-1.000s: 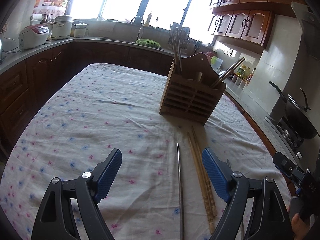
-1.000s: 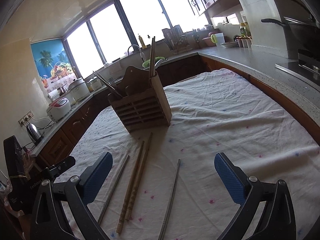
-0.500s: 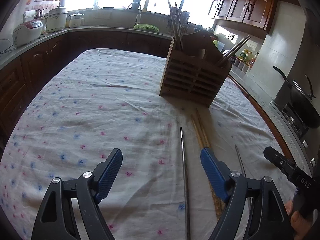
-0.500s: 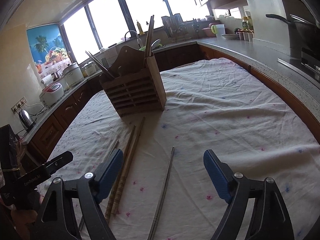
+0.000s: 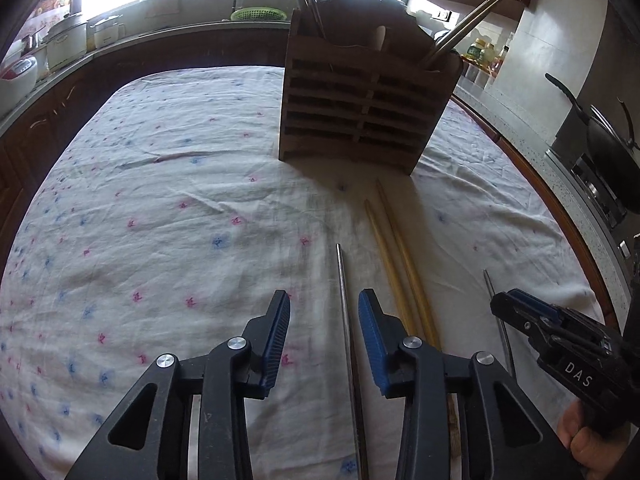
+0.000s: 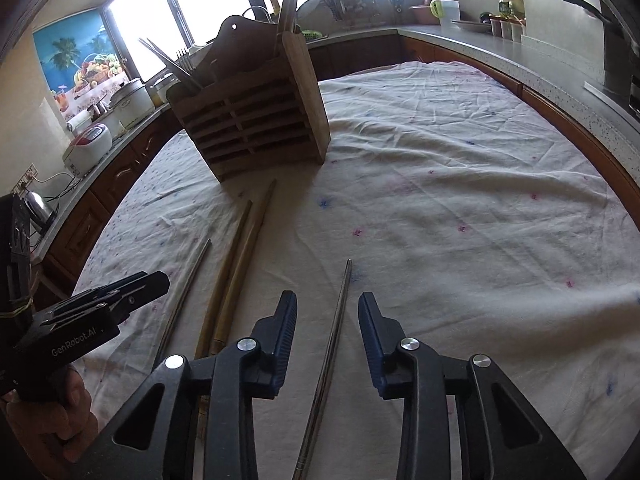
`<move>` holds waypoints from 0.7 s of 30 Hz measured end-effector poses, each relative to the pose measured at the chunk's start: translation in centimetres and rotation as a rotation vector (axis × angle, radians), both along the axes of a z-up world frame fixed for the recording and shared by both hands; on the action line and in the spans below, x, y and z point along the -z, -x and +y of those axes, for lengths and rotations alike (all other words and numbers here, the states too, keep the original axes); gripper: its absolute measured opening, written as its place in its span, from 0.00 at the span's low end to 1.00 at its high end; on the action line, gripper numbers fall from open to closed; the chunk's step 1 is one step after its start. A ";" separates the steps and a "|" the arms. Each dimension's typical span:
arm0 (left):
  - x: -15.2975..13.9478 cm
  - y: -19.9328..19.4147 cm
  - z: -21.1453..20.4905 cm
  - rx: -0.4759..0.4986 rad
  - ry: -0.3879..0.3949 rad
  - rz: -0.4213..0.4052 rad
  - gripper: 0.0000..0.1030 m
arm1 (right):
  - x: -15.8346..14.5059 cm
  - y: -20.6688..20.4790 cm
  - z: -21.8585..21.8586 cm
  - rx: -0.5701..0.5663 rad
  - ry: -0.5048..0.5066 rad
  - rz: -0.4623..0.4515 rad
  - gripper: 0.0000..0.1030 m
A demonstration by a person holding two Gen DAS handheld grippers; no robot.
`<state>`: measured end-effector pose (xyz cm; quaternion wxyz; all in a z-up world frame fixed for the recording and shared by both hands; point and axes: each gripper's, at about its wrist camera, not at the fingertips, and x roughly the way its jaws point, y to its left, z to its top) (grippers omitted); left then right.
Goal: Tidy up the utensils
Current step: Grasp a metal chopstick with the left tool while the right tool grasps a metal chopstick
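Note:
A wooden utensil holder [image 5: 360, 108] [image 6: 252, 120] with chopsticks and forks in it stands on the flowered tablecloth. In front of it lie two wooden chopsticks [image 5: 396, 260] [image 6: 240, 256] with a metal chopstick on each side. My left gripper [image 5: 325, 304] straddles the left metal chopstick [image 5: 344, 300]; its jaws are closing and the pads are apart from it. My right gripper [image 6: 328, 304] straddles the right metal chopstick [image 6: 338, 320] the same way, jaws closing without touching it. Each gripper also shows in the other's view: right gripper [image 5: 508, 308], left gripper [image 6: 156, 280].
The tablecloth [image 5: 160, 220] covers a table ringed by dark kitchen counters. A wok [image 5: 600, 140] sits on the stove at the right. Rice cookers [image 6: 92, 144] and a kettle [image 6: 38, 208] stand on the left counter. A person's hand [image 6: 60, 412] holds the left gripper.
Both grippers came down and forward toward the table. Their jaws narrowed from wide open, each now closely flanking one metal chopstick.

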<state>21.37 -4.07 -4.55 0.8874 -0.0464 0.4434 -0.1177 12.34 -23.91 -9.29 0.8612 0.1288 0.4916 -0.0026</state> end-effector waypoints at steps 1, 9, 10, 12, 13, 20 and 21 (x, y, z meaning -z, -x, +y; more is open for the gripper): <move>0.2 -0.5 -0.2 0.006 0.000 0.007 0.31 | 0.3 -0.2 -0.1 0.003 0.001 0.009 0.29; 1.7 -2.4 -2.5 0.062 -0.068 0.008 0.21 | 0.9 -1.7 0.3 -0.014 0.055 0.017 0.22; 1.8 -2.5 -2.9 0.063 -0.083 0.001 0.20 | 0.9 -1.8 0.6 -0.020 0.069 0.018 0.22; 2.0 -2.4 -3.5 0.071 -0.117 -0.012 0.19 | 0.9 -2.0 1.1 -0.037 0.109 0.023 0.21; 2.0 -2.3 -3.8 0.077 -0.137 -0.020 0.18 | 1.0 -2.0 1.4 -0.046 0.130 0.026 0.20; 1.9 -2.2 -3.1 0.082 -0.113 -0.014 0.04 | 1.0 -2.2 1.6 -0.063 0.141 0.025 0.06; 1.9 -2.1 -2.8 0.079 -0.101 -0.008 0.03 | 0.9 -2.1 1.4 -0.059 0.128 0.022 0.05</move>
